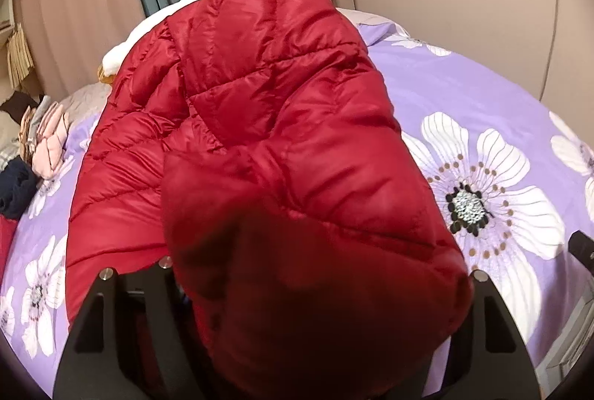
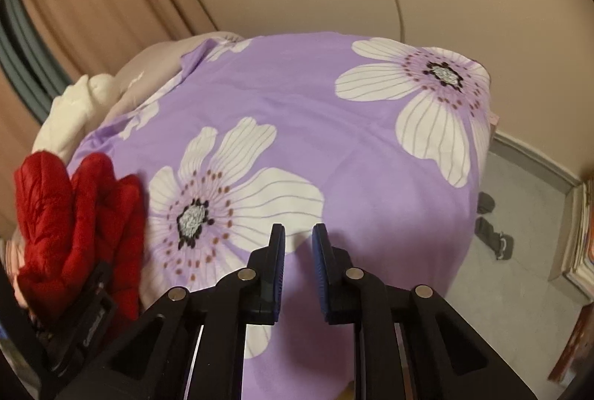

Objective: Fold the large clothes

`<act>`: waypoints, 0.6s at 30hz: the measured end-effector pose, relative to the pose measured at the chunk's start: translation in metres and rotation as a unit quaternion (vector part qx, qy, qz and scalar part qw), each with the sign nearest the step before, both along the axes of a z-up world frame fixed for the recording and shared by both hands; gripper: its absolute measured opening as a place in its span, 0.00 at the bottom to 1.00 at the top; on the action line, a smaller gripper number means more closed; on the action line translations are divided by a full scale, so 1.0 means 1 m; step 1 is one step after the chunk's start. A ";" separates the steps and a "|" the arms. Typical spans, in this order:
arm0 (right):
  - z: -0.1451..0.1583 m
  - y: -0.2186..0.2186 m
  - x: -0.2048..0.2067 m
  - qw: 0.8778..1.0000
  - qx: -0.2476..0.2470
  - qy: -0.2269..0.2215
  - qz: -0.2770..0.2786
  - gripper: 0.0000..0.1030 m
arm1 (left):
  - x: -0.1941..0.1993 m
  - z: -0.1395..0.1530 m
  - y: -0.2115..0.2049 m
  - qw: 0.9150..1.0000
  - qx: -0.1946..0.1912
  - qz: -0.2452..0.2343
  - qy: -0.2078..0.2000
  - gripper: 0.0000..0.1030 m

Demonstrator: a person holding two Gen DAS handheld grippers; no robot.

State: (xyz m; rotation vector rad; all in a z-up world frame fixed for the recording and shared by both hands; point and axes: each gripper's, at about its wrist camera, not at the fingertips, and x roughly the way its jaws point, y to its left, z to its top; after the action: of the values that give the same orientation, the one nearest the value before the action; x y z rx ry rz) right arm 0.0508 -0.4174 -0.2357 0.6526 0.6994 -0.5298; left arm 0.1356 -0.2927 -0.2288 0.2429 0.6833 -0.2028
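Bed: purple floral cover point(image 2: 297, 95) against a beige wall, curtains behind.
Jacket: red puffer point(image 1: 241, 125) lies along the cover, its near end bulging between the left gripper's point(image 1: 297, 288) wide jaws; grip cannot be told.
Right gripper point(image 2: 299, 240): narrow gap, nothing between, over the cover.
Side: folded clothes point(image 1: 44, 140) at the left.

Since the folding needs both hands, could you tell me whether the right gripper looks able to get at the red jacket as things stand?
Probably yes. The right gripper holds nothing and hovers over the bedspread; the red jacket lies off to its left with only bare cover between, so a sideways move should get there.
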 end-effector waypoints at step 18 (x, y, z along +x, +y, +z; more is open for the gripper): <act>0.009 0.010 0.009 1.000 -0.014 -0.001 0.015 0.18 | 0.002 -0.001 0.013 0.998 -0.023 -0.041 0.030 0.65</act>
State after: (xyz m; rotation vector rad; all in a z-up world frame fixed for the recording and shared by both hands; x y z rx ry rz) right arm 0.0601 -0.4074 -0.2266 0.6154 0.6969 -0.5104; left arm 0.1380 -0.2792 -0.2295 0.2220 0.7284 -0.3045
